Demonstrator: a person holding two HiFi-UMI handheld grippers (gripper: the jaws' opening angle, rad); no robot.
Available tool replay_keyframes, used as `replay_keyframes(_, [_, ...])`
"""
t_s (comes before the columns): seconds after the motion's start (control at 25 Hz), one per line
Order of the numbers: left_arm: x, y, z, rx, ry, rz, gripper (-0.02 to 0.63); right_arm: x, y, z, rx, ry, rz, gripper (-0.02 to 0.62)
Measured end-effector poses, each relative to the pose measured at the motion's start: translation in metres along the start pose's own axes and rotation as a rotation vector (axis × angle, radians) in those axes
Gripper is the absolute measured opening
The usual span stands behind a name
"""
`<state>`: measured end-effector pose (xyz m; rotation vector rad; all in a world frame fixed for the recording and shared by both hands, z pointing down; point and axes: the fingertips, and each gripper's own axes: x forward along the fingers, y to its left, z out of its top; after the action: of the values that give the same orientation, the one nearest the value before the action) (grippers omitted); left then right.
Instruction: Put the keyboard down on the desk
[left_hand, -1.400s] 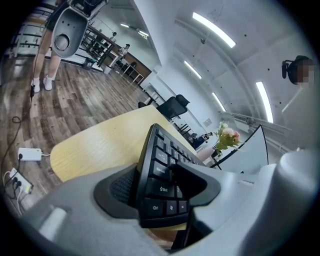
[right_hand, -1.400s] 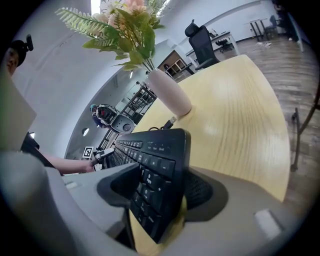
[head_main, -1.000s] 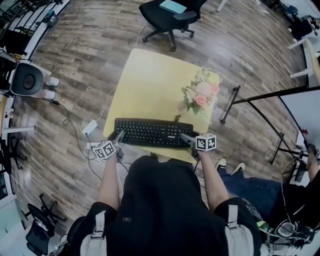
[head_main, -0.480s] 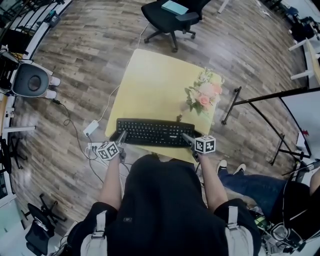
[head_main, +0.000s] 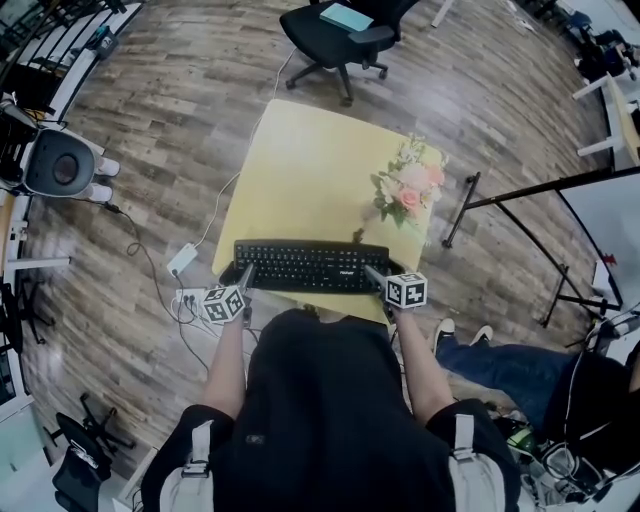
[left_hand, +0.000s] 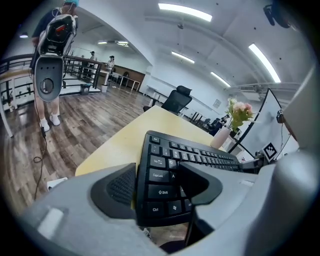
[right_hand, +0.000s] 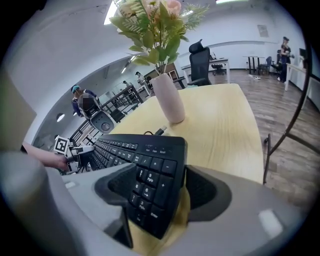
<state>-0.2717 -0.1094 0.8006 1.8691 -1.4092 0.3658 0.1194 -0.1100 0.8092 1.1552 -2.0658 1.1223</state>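
Observation:
The black keyboard (head_main: 305, 266) lies flat along the near edge of the yellow desk (head_main: 310, 170). My left gripper (head_main: 243, 276) is at its left end and my right gripper (head_main: 372, 276) at its right end. In the left gripper view the keyboard's left end (left_hand: 167, 172) sits between the jaws of the left gripper (left_hand: 157, 186), which have just been opening, and a strip of desk shows beside one pad. In the right gripper view the number-pad end (right_hand: 150, 172) sits between the jaws of the right gripper (right_hand: 165, 192), which have also just been opening, with a gap at the right pad.
A pale vase of pink flowers (head_main: 405, 190) stands on the desk's right side, behind the keyboard. A black office chair (head_main: 345, 35) is beyond the desk. A white power strip (head_main: 181, 257) and cables lie on the floor to the left. A black metal stand (head_main: 520, 190) is at the right.
Both grippers have rolled a little while staying at the keyboard's ends. The keyboard rests in the same place on the desk.

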Motion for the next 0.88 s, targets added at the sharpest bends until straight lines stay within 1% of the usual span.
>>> replay_keyframes(0.2, [0.0,-0.001,0.001,0.022,0.013,-0.023,0.255,-0.003,0.0,0.0,0.009,-0.022,-0.016,0.307])
replay_keyframes(0.36, [0.001,-0.001,-0.001,0.005,0.024,-0.041,0.255,-0.008,-0.004,-0.001,0.046,-0.059,-0.012,0.307])
replay_keyframes(0.48, [0.001,-0.001,-0.001,0.012,0.034,-0.048,0.255,-0.015,-0.007,-0.002,0.065,-0.083,-0.022,0.307])
replay_keyframes(0.68, [-0.004,-0.002,0.001,0.033,0.036,-0.036,0.255,-0.029,-0.003,0.002,0.039,-0.124,-0.043,0.307])
replay_keyframes(0.88, [-0.018,-0.003,0.01,0.033,0.001,-0.027,0.255,-0.044,0.004,0.004,0.0,-0.141,-0.068,0.307])
